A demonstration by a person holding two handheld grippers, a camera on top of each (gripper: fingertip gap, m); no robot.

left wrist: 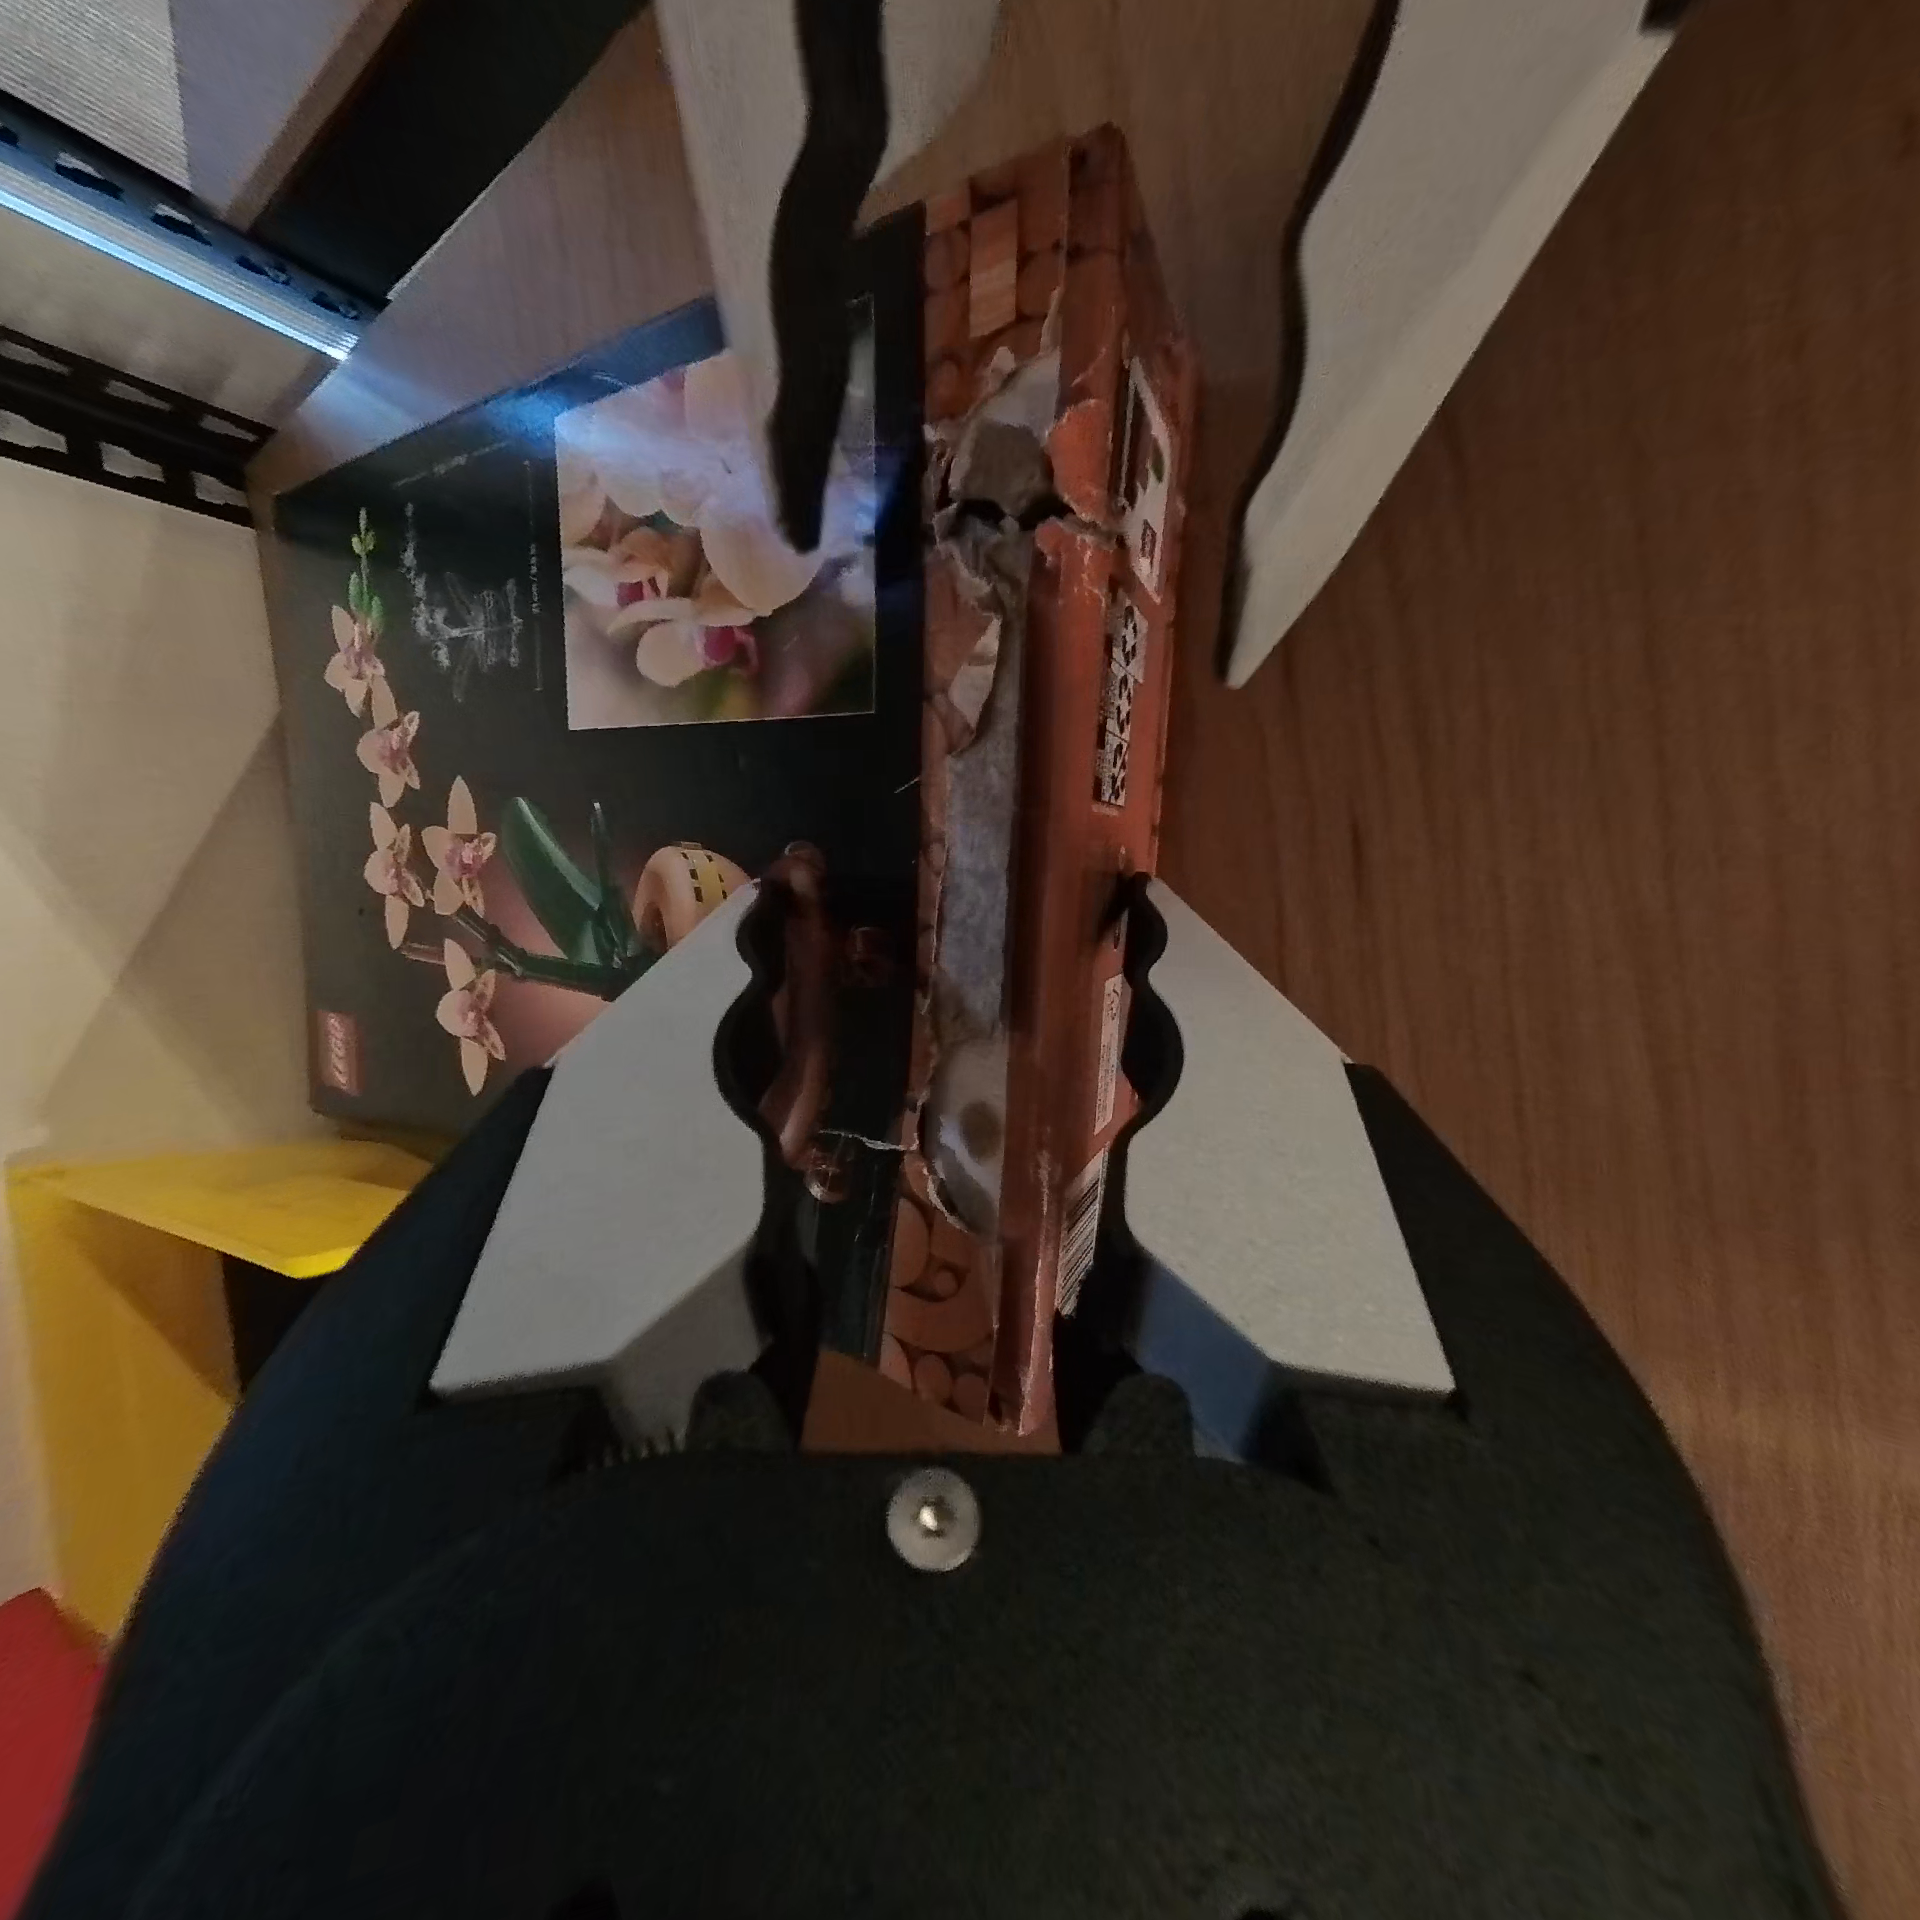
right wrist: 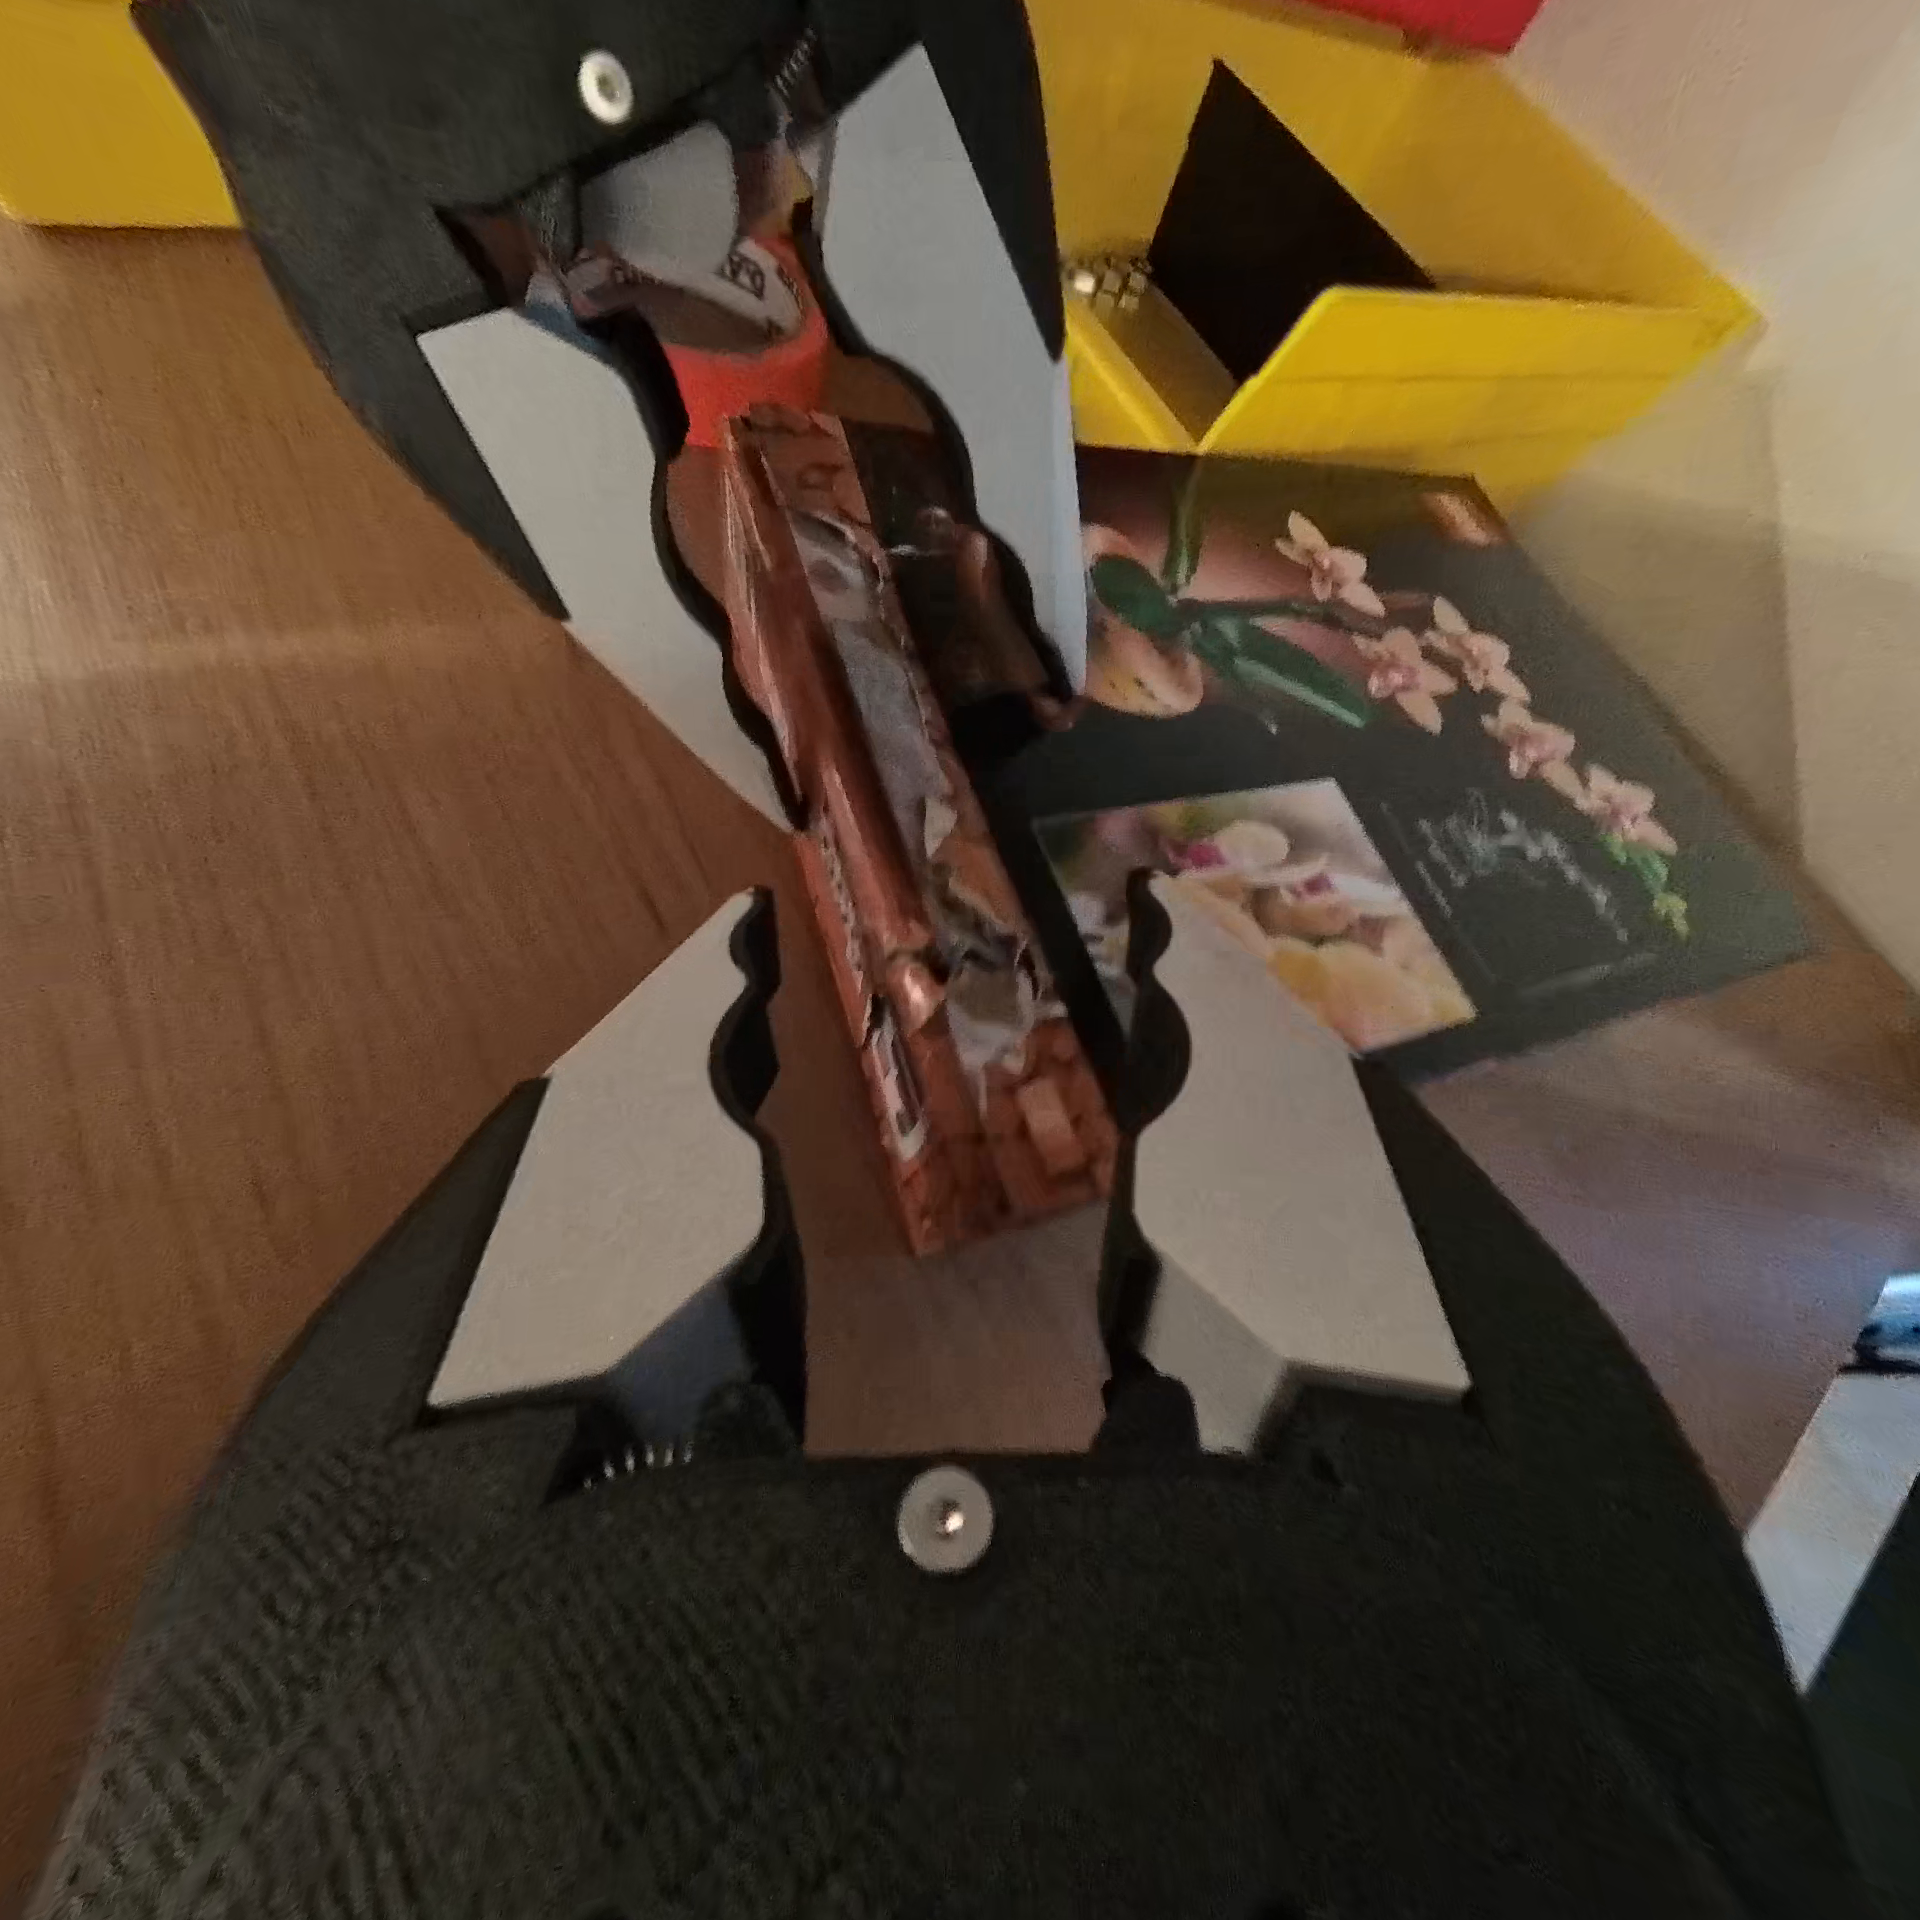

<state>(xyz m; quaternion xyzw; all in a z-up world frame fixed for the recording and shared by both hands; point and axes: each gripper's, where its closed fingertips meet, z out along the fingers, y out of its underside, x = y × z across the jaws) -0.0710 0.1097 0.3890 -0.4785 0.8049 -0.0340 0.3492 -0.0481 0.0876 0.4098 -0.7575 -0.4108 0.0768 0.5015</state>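
A flat black box printed with orchids (right wrist: pixel 1455 790) sits on the wooden table (right wrist: pixel 260 831). Its narrow orange-brown side (right wrist: pixel 904 935) is torn and shows grey card. My left gripper (left wrist: pixel 956 894) is shut across the box's thickness at one end of that side, with one finger on the black face (left wrist: pixel 644 644) and the other by the table. It shows from the front in the right wrist view (right wrist: pixel 925 748). My right gripper (right wrist: pixel 951 894) is open and straddles the other end of the same side. Its right finger lies over the black face and its left finger stands clear. It also shows in the left wrist view (left wrist: pixel 1018 603).
An open yellow bin (right wrist: pixel 1455 343) stands right behind the box, against a pale wall; it also shows in the left wrist view (left wrist: pixel 156 1247). A red object (left wrist: pixel 42 1704) sits beside it. A metal rail (left wrist: pixel 208 249) runs past the box's far end. A white and black object (right wrist: pixel 1849 1507) is at the table's near right. The gap from one gripper's tips to the other's is roughly 5 cm.
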